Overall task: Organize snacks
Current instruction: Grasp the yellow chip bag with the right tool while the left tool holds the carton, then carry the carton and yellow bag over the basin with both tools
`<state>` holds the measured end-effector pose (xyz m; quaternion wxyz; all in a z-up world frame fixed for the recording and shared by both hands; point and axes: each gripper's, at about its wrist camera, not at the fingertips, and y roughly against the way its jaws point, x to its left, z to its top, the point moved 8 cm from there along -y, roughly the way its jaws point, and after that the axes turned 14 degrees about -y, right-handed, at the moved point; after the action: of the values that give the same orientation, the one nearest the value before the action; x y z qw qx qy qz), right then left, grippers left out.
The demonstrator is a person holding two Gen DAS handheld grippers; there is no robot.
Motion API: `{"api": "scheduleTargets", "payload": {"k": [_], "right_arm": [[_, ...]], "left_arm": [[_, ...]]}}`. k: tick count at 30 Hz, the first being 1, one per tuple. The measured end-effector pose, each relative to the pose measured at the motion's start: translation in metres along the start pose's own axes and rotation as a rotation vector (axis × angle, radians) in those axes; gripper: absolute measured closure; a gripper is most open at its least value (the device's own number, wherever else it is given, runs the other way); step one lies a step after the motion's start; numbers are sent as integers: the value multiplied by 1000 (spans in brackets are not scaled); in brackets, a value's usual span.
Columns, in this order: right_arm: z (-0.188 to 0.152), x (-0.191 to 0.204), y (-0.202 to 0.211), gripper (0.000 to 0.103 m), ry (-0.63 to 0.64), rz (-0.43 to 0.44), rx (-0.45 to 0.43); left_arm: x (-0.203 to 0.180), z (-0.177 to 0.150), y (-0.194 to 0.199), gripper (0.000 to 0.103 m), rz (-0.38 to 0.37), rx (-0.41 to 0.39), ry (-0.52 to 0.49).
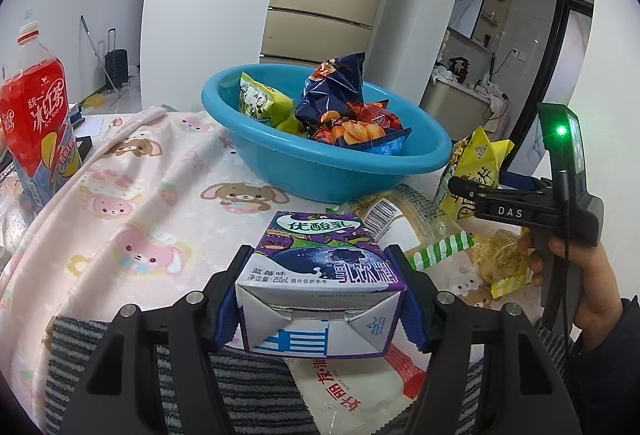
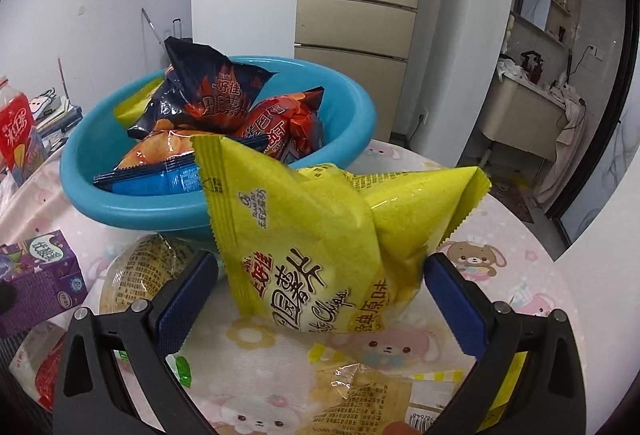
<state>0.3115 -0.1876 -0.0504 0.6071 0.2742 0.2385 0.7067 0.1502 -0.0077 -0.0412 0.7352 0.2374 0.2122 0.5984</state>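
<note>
A purple blueberry milk carton (image 1: 320, 275) sits between the blue pads of my left gripper (image 1: 320, 255), which is shut on it low over the table. My right gripper (image 2: 320, 259) stands open around a yellow chips bag (image 2: 320, 235). That bag stands upright in front of the blue basin (image 2: 140, 207); the left pad is clear of it and the right pad is at its edge. The basin (image 1: 320, 175) holds a dark blue bag (image 1: 332, 91), a green bag (image 1: 260, 103) and an orange chips bag (image 1: 352, 131). The carton (image 2: 36, 275) shows at the right wrist view's left edge.
A clear packet of yellow snacks (image 1: 420, 219) lies between the carton and the basin. Another clear packet (image 2: 380, 395) lies under the right gripper. A red iced tea bottle (image 1: 36, 115) stands far left. A white and red packet (image 1: 360, 383) lies under the carton. A fridge stands behind.
</note>
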Motion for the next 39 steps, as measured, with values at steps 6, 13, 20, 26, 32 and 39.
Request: {"api": "scheduleTargets", "payload": {"k": [6, 13, 20, 26, 32, 39], "right_arm": [[6, 6, -11, 0, 31, -73, -1], [6, 1, -16, 0, 37, -110, -5], [3, -10, 3, 21, -19, -63, -31], [6, -22, 33, 27, -80, 10, -103], [19, -22, 80, 27, -97, 63, -261], [49, -10, 122, 27, -130, 168, -382]], "left_arm": [[-1, -1, 0, 36, 0, 3, 1], [0, 0, 0, 36, -1, 3, -1], [-1, 1, 1, 36, -4, -8, 0], [1, 2, 3, 36, -1, -19, 4], [5, 9, 15, 36, 13, -58, 4], [13, 38, 43, 36, 39, -102, -23]]}}
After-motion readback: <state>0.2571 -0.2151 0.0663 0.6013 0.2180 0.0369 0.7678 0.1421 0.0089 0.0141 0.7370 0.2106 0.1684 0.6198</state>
